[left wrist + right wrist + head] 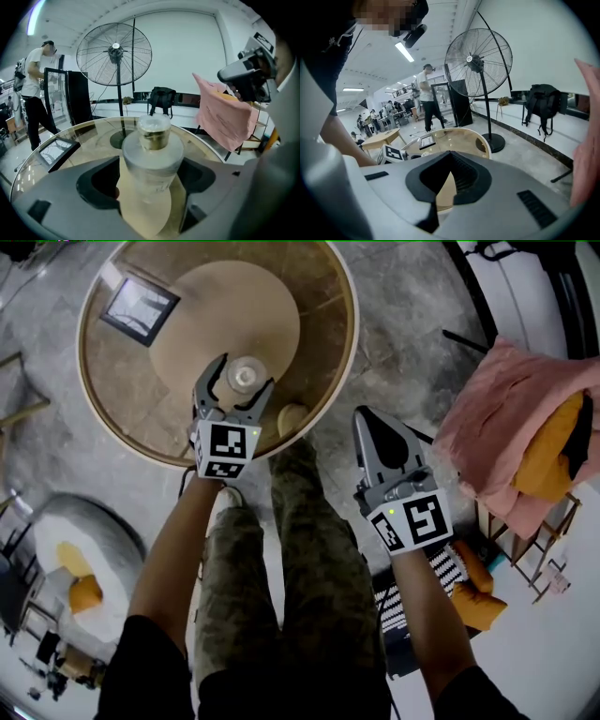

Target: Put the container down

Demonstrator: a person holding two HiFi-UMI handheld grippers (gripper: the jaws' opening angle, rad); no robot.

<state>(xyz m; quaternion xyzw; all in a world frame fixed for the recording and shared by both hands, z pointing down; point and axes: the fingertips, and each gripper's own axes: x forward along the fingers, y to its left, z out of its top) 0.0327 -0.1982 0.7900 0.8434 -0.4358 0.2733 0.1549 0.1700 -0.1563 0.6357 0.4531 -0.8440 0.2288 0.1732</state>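
Round glass table (319,352), open workshop floor and a standing fan behind. Container (245,374), a clear jar with a capped neck, stands upright on the tabletop. Left gripper (242,382): jaws spread wide on either side of it, gaps showing, no pad contact, so released. Right gripper (367,427): clenched on nothing, beyond the table's edge. Judgement: put-down looks done; only backing the left gripper away is left.
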